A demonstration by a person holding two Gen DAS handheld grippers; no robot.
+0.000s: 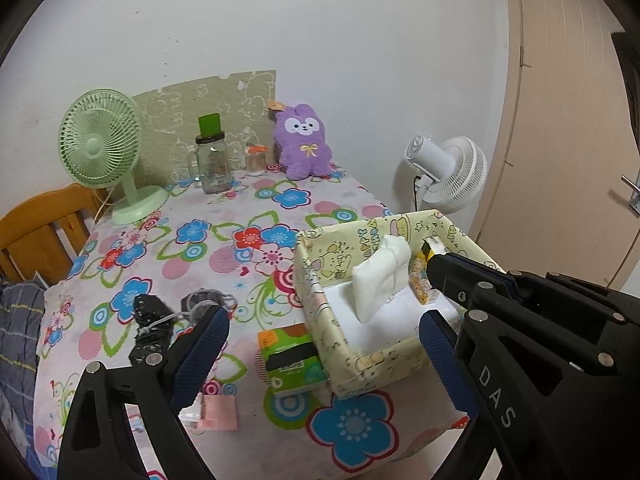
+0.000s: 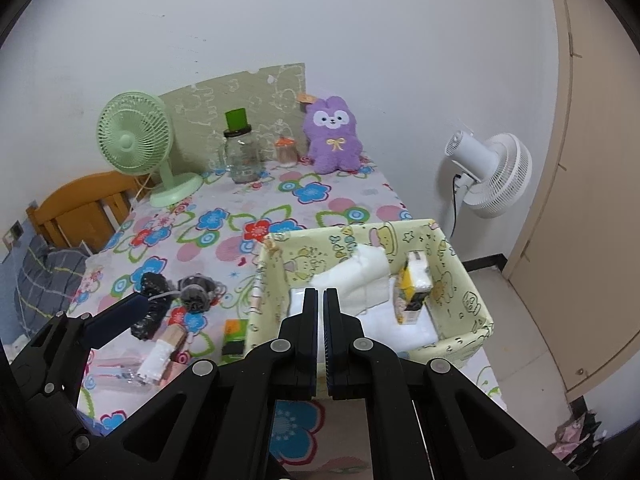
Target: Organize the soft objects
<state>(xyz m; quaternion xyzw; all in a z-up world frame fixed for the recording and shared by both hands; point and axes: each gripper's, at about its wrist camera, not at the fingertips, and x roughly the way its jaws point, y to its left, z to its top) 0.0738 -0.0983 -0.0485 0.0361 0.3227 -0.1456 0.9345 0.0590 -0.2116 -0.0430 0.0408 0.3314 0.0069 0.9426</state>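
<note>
Left tool (image 1: 324, 336) spread wide; right tool (image 2: 323, 300) closed, holding nothing.

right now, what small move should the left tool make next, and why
Probably lower the left tool toward the green pack and close on it. Its jaws stand open, and that pack lies on the tablecloth just outside the box, while the white pack and yellow pack already sit inside.
</note>
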